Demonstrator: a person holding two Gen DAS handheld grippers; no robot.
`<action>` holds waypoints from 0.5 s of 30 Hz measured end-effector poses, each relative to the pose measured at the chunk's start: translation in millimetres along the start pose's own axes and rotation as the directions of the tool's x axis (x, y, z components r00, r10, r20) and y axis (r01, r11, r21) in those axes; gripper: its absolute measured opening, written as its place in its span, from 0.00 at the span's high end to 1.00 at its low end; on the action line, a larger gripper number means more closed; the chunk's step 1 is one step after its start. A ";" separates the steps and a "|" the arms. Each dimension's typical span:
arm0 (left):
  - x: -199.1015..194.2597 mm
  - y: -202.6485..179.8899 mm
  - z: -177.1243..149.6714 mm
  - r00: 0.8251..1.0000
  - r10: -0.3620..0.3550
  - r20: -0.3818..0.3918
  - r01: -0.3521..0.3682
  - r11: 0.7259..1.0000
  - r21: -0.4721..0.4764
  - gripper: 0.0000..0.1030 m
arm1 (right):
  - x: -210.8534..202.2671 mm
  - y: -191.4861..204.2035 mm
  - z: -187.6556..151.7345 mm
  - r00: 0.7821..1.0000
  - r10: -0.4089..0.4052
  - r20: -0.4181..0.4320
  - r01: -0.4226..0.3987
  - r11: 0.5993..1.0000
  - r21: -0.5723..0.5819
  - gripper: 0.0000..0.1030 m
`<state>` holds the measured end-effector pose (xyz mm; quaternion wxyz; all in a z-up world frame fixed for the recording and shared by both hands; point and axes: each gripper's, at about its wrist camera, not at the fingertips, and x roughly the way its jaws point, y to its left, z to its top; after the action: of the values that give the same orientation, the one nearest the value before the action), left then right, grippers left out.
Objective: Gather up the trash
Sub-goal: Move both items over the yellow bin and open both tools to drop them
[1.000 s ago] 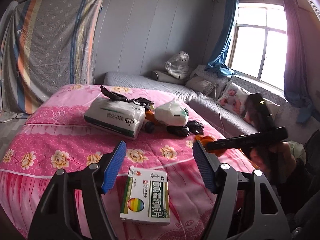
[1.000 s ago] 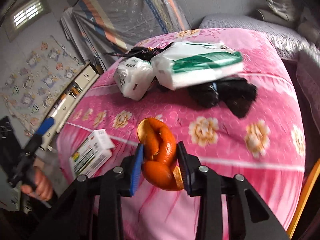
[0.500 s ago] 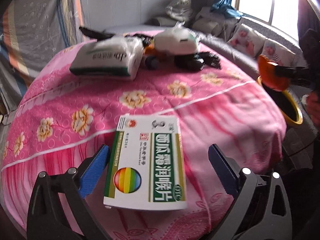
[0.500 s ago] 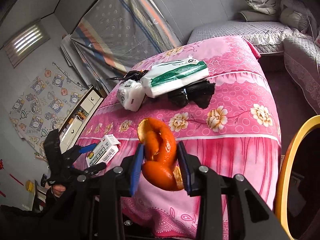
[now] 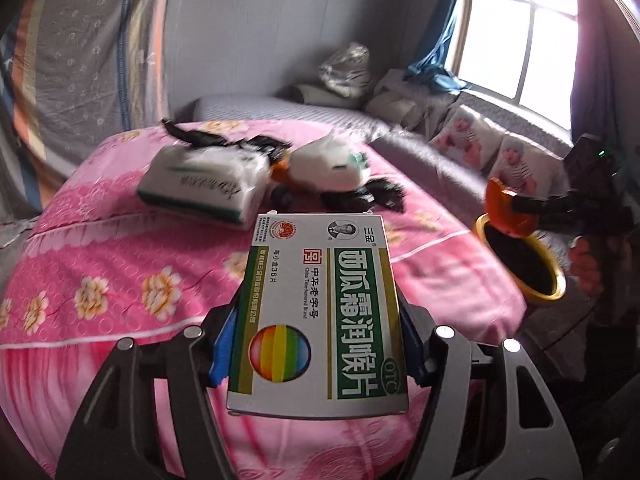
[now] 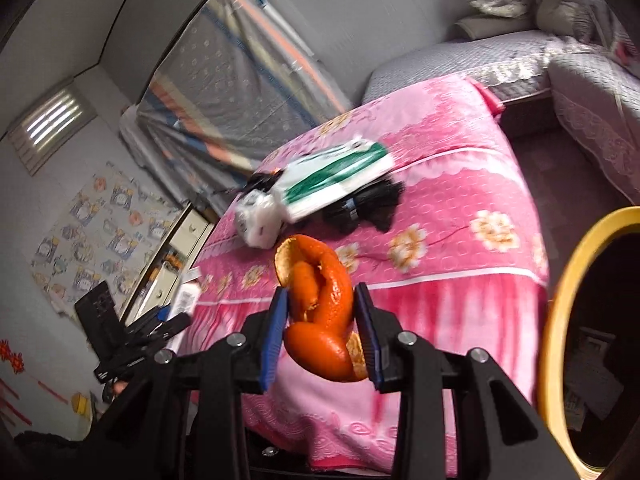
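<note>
The orange peel (image 6: 320,312) sits pinched between the narrow jaws of the right gripper (image 6: 322,334), hanging near the yellow-rimmed bin (image 6: 560,320) beside the pink-covered tabletop (image 6: 460,208). In the left wrist view the peel (image 5: 506,212) looks to be over the bin's (image 5: 556,292) near rim, not yet over the middle. To finish well, I would carry it further over the dark opening before letting go, since the curled strip could catch on the rim and drop to the floor.

The left gripper (image 5: 316,344) has just been closing and now clamps the medicine box (image 5: 320,312) by its long sides, lifted clear of the cloth. Held at the near end only, the box may tip, so a level carry to the bin seems wise.

The bin is lined in black; only a pale scrap shows low inside. On the tabletop remain a tissue pack (image 5: 208,184), a white bag (image 5: 328,168) and black bags (image 5: 372,196).
</note>
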<state>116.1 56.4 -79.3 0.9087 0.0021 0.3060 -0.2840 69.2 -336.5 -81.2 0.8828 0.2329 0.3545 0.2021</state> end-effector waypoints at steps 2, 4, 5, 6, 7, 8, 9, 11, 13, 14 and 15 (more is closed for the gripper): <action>4.9 -12.5 9.1 1.000 -0.026 0.001 0.026 1.000 0.012 0.40 | -15.6 -15.2 2.4 0.998 -0.040 0.043 0.038 0.998 0.042 0.69; 11.1 -27.2 22.5 0.997 -0.074 0.003 0.074 0.997 0.031 0.40 | -34.5 -32.9 4.4 0.991 -0.093 0.096 0.085 0.992 0.090 0.69; 14.5 -34.7 29.1 0.995 -0.103 0.004 0.103 0.994 0.041 0.40 | -42.4 -40.9 5.1 0.986 -0.122 0.117 0.110 0.988 0.109 0.69; 17.6 -43.3 35.5 0.992 -0.128 0.003 0.128 0.990 0.055 0.40 | -51.9 -49.4 5.0 0.978 -0.152 0.142 0.133 0.982 0.132 0.69; 21.6 -53.8 42.5 0.988 -0.154 0.001 0.154 0.985 0.074 0.40 | -62.8 -58.8 4.7 0.969 -0.184 0.166 0.158 0.975 0.158 0.69; 26.0 -65.8 49.6 0.984 -0.180 0.000 0.179 0.979 0.096 0.40 | -72.6 -67.3 3.9 0.961 -0.207 0.186 0.173 0.968 0.181 0.69; 30.1 -75.8 54.3 0.980 -0.197 -0.001 0.196 0.974 0.115 0.40 | -82.2 -75.3 2.0 0.952 -0.229 0.204 0.188 0.961 0.203 0.69; 43.9 -101.9 67.1 0.970 -0.241 -0.020 0.241 0.958 0.159 0.40 | -95.5 -87.4 -1.7 0.927 -0.296 0.231 0.243 0.942 0.233 0.69; 57.4 -125.7 76.2 0.960 -0.277 -0.035 0.279 0.941 0.191 0.40 | -109.4 -99.5 -7.0 0.900 -0.356 0.252 0.289 0.919 0.268 0.69; 66.6 -140.0 80.9 0.955 -0.294 -0.048 0.297 0.931 0.210 0.40 | -113.4 -107.5 -9.5 0.894 -0.367 0.257 0.293 0.913 0.283 0.69; 75.8 -152.0 83.7 0.951 -0.303 -0.061 0.308 0.924 0.225 0.40 | -118.6 -114.8 -12.2 0.889 -0.377 0.261 0.296 0.906 0.301 0.69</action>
<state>133.3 -124.9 -27.7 0.8430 0.0640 0.2786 -0.4557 3.3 -488.1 -89.6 0.9122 0.3070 0.2682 -0.0416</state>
